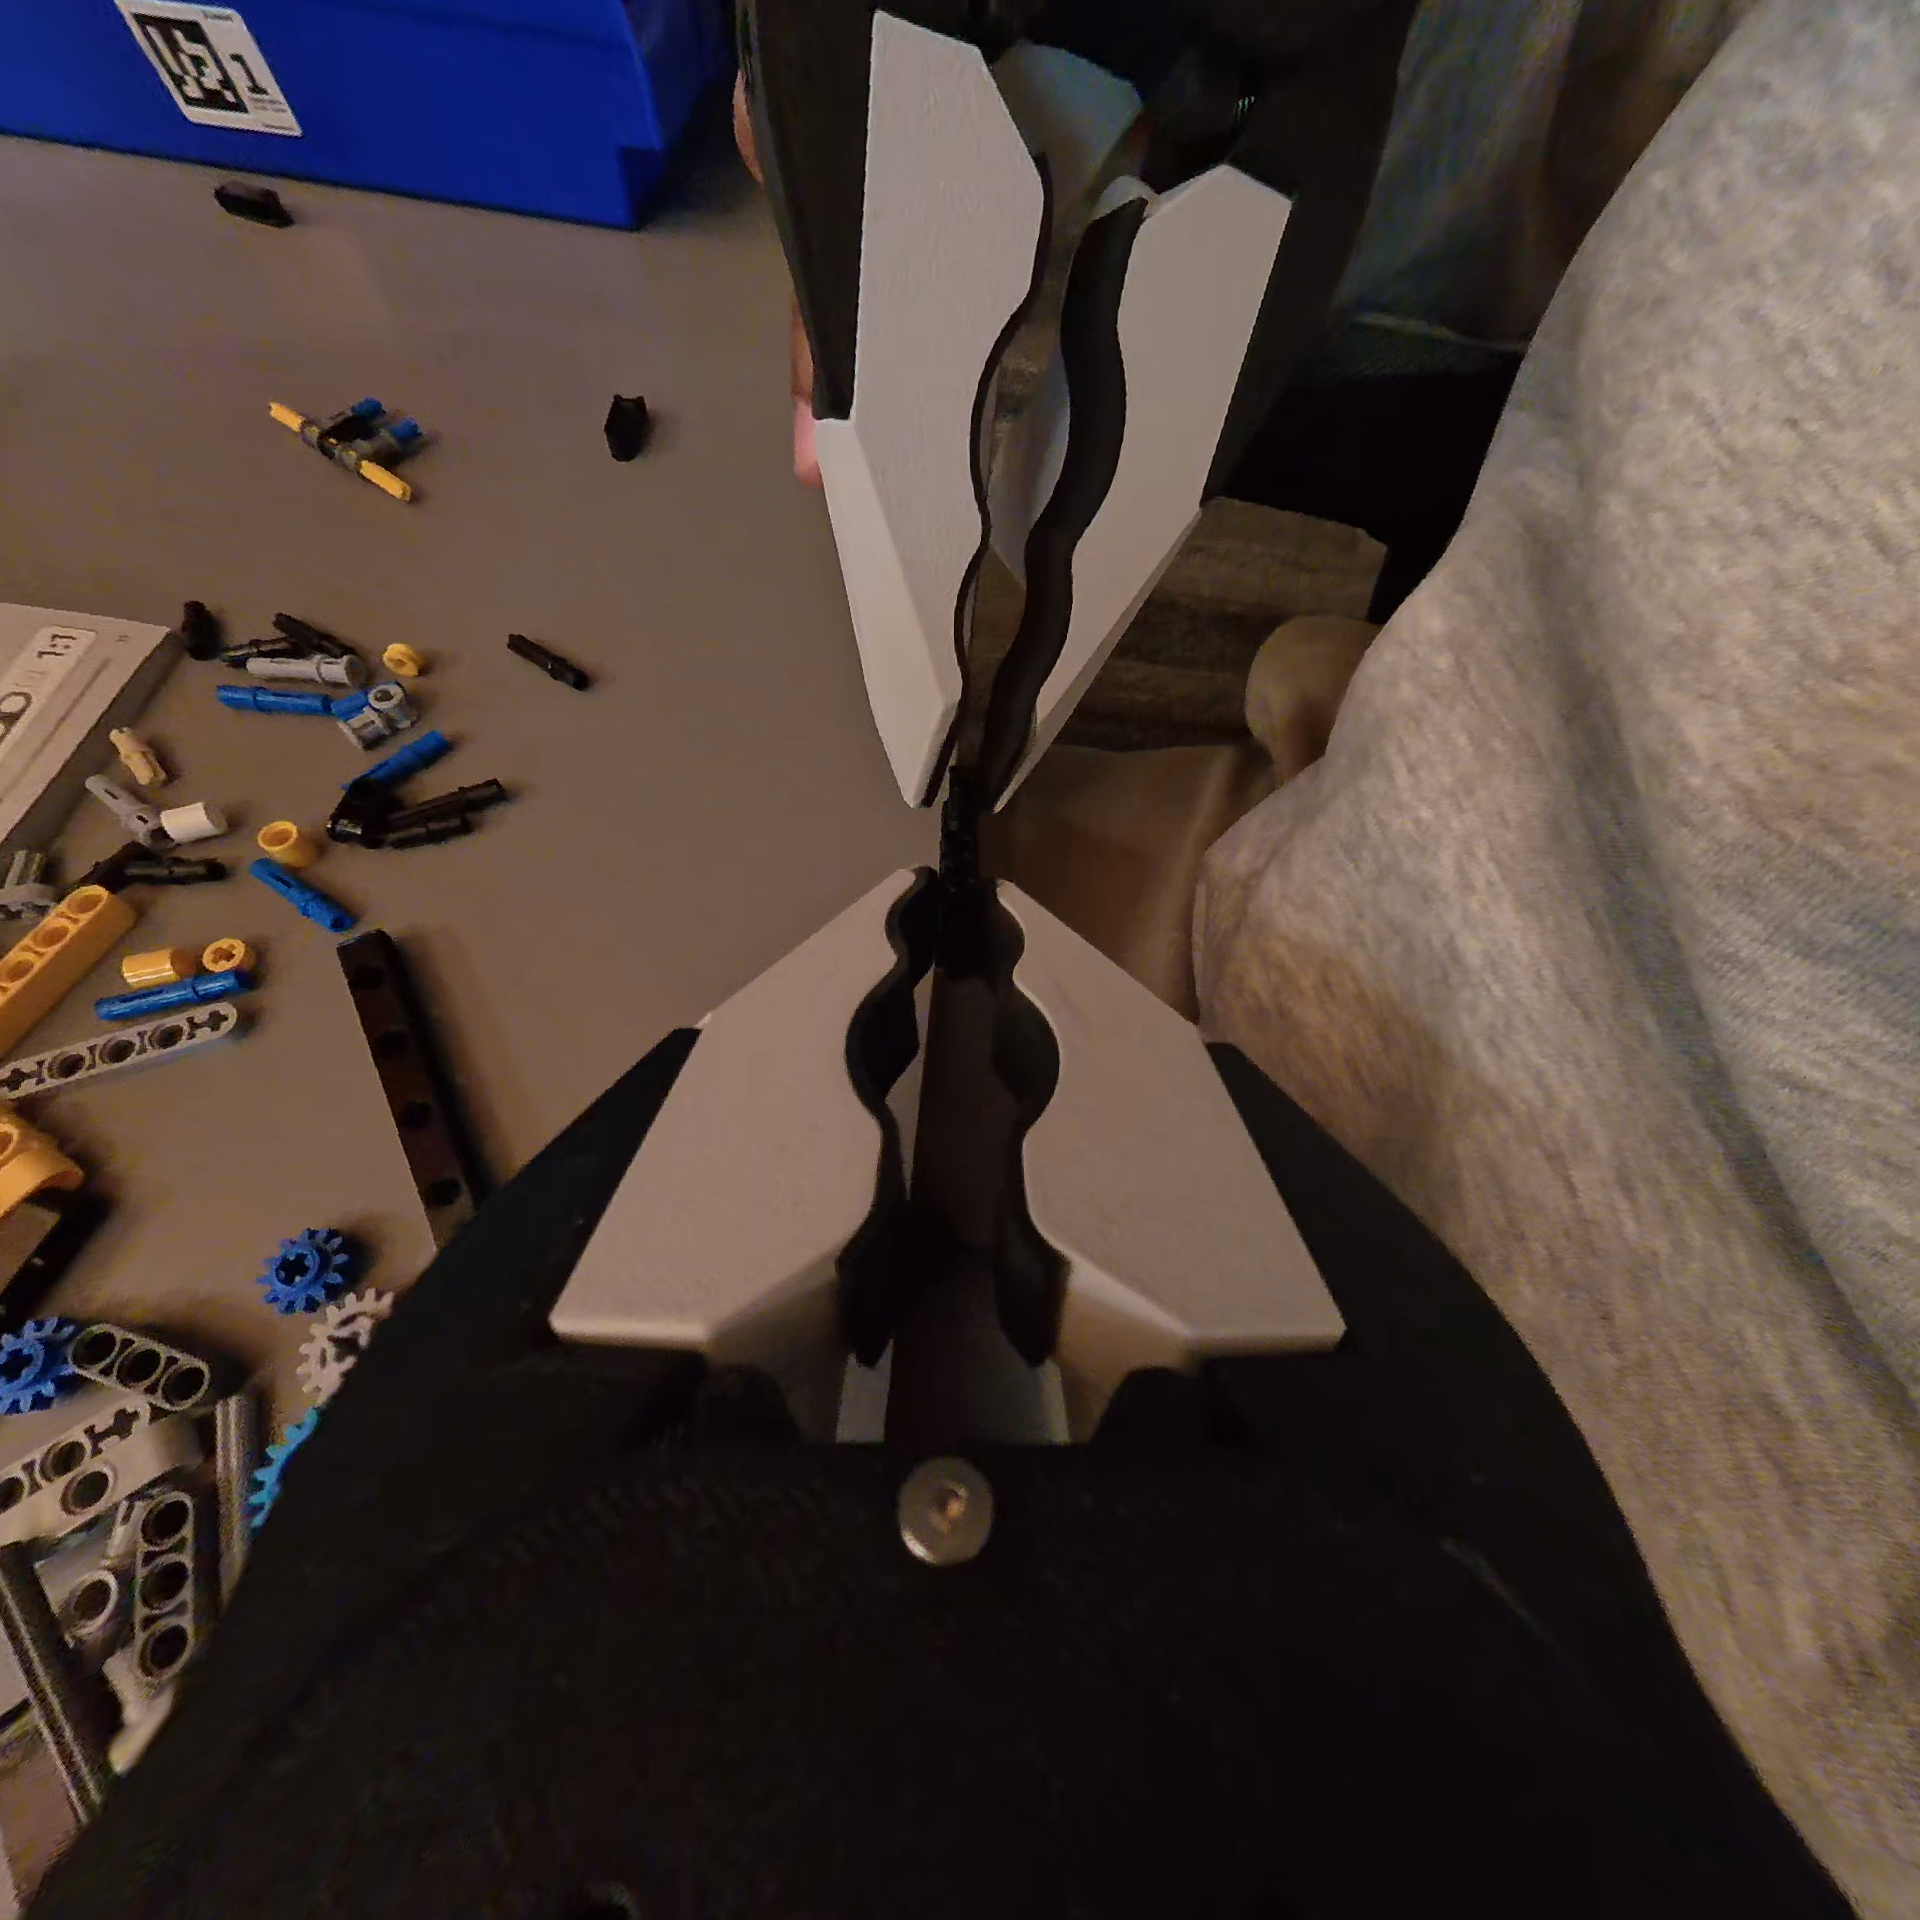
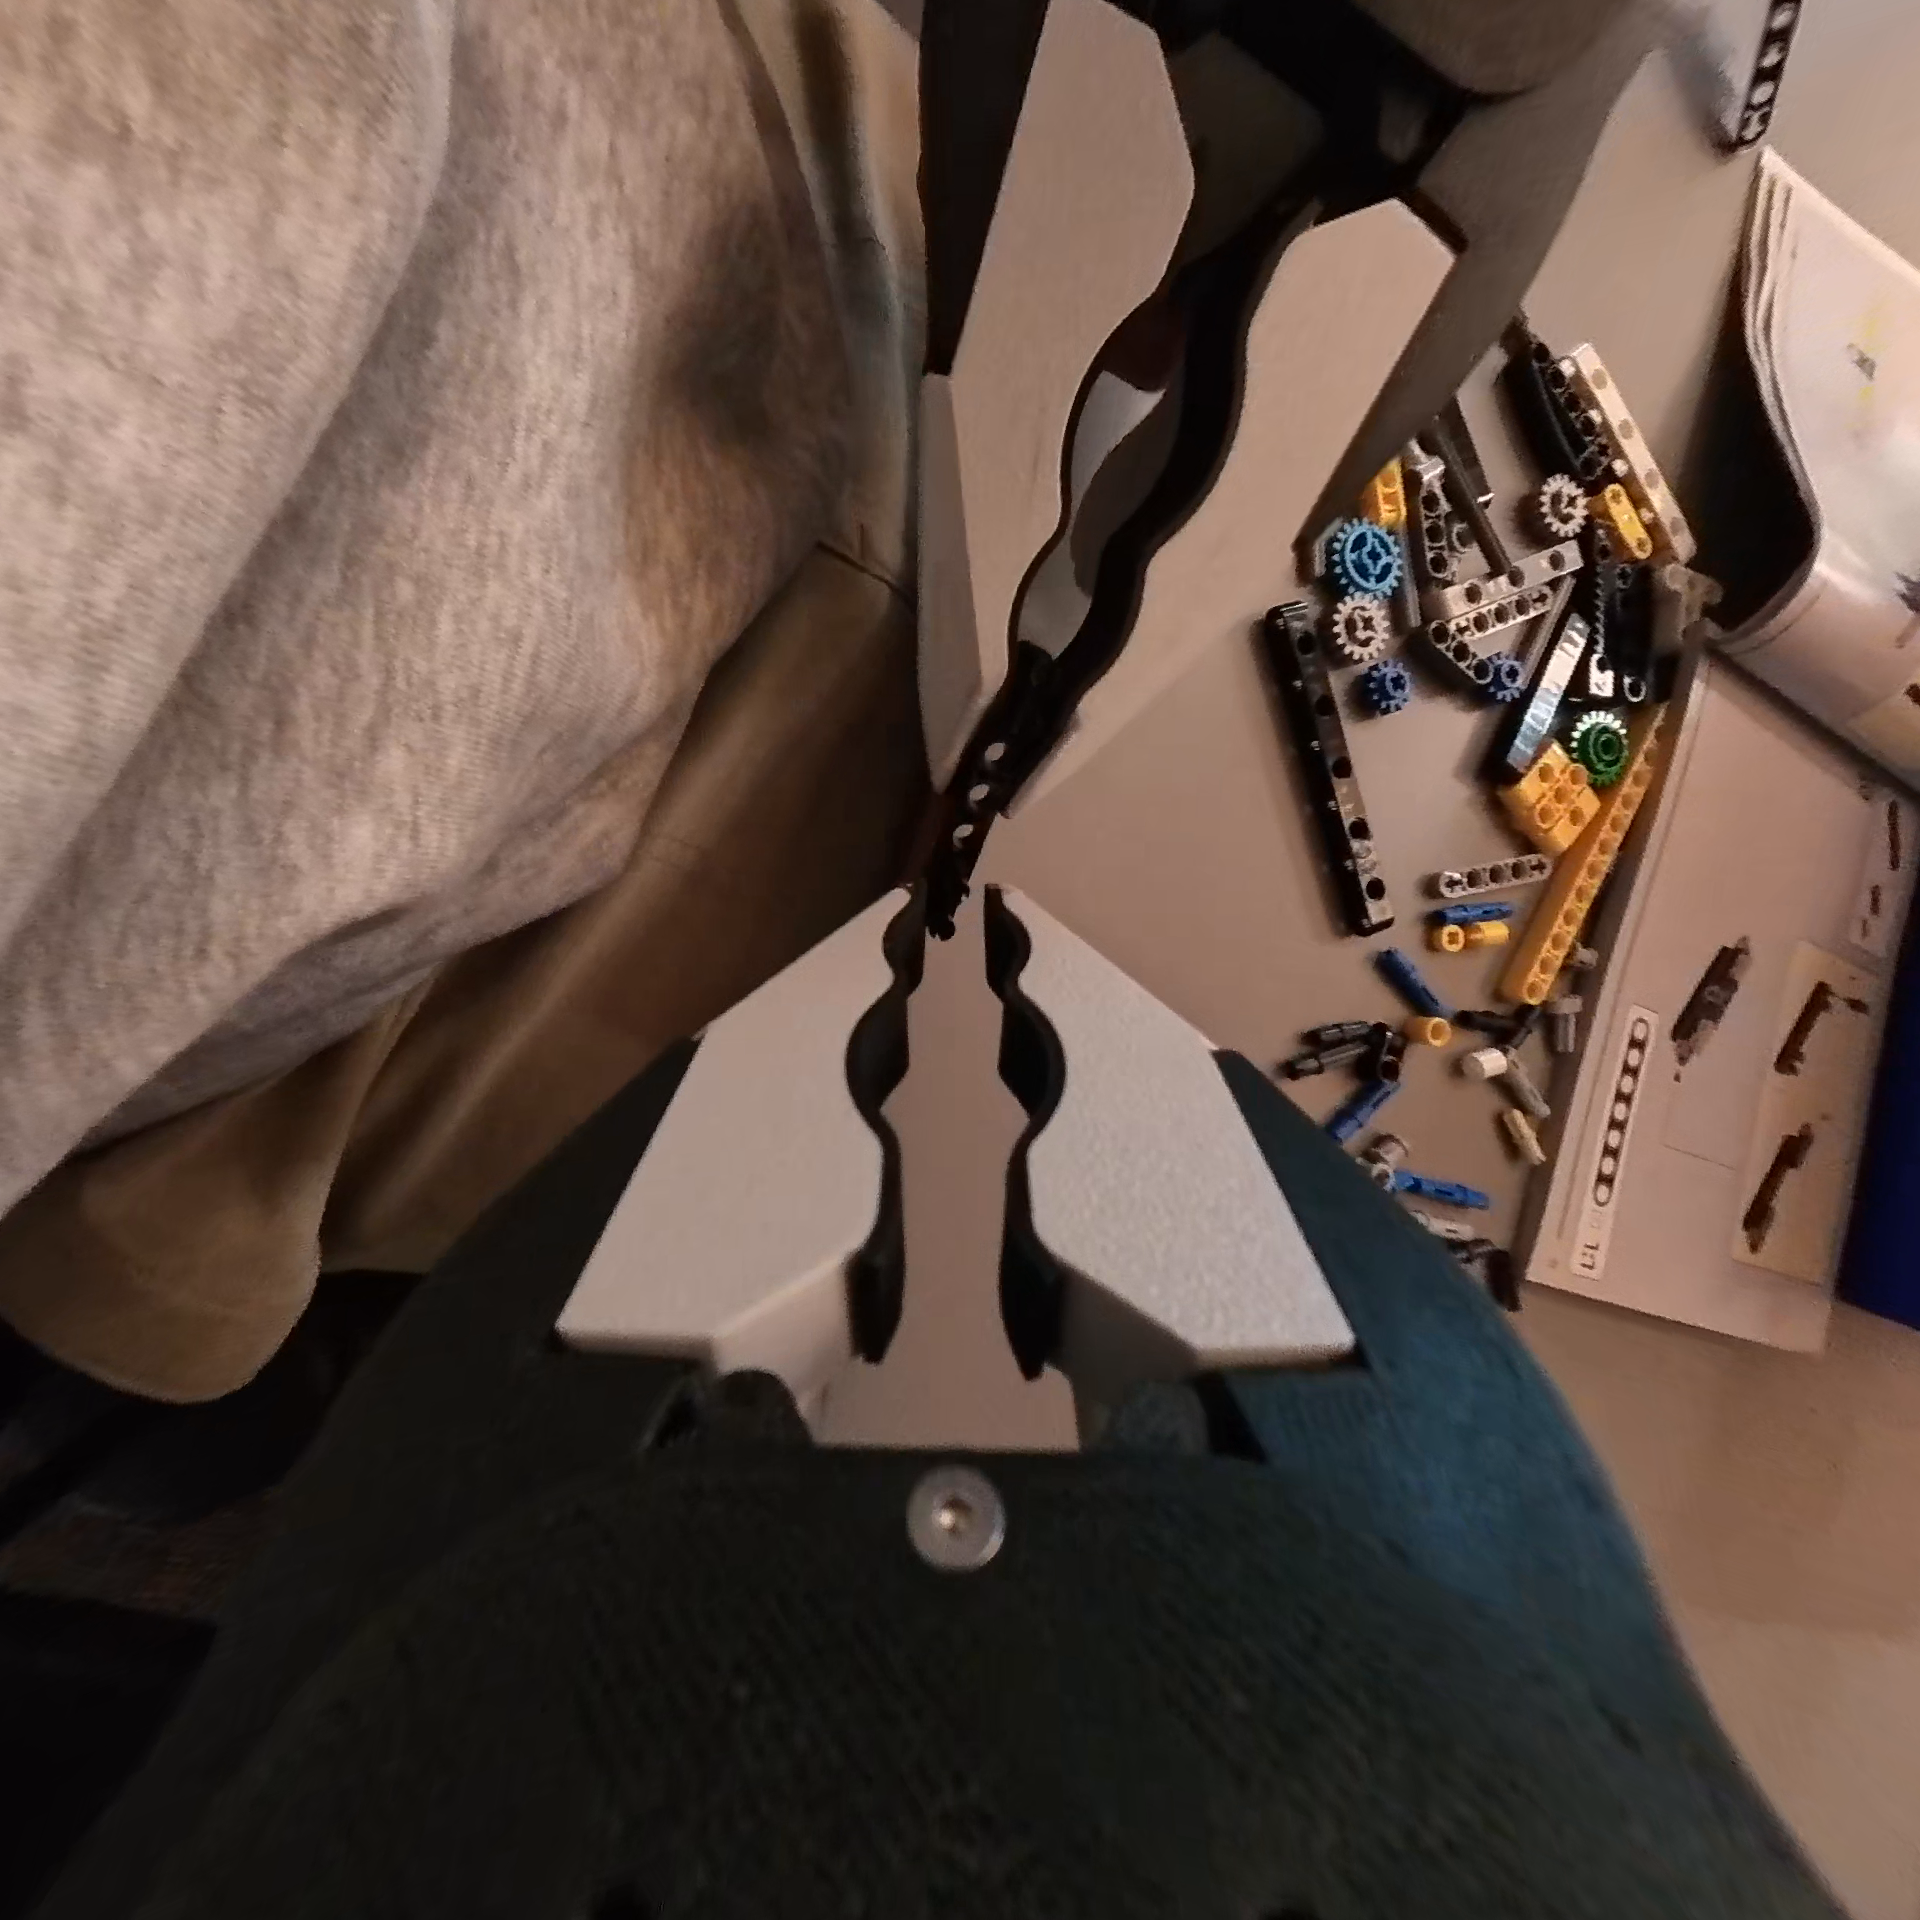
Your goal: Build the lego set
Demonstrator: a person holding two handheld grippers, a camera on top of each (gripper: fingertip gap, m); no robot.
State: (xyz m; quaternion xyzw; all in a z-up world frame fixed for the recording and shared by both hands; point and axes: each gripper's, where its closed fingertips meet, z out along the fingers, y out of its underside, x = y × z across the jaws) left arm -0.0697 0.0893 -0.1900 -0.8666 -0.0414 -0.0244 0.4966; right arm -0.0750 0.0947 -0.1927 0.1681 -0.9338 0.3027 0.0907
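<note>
Here, left gripper point(image 1: 954, 883) clamped on black beam point(image 2: 971, 795); right gripper point(image 2: 951, 902), fingers apart at beam's end, likely regrasping; next: close squarely.

1. Your left gripper point(image 1: 956, 883) pointed forward, its tips meeting the tips of your right gripper point(image 1: 961, 784) nose to nose.
2. Your left jaws were closed on a thin black beam point(image 1: 954, 831) that ran out between the fingertips, the wavy black pads pressed near each other.
3. Your right gripper point(image 2: 951, 904) faced the left gripper point(image 2: 1003, 727) from the opposite side; in its own wrist view a clear gap showed between its jaws, and its tips sat at the beam's point(image 2: 977, 790) end.
4. Whether your right jaws actually pinched the beam could not be told.
5. Your torso in a grey sweater point(image 1: 1610, 831) sat just beside both grippers.
</note>
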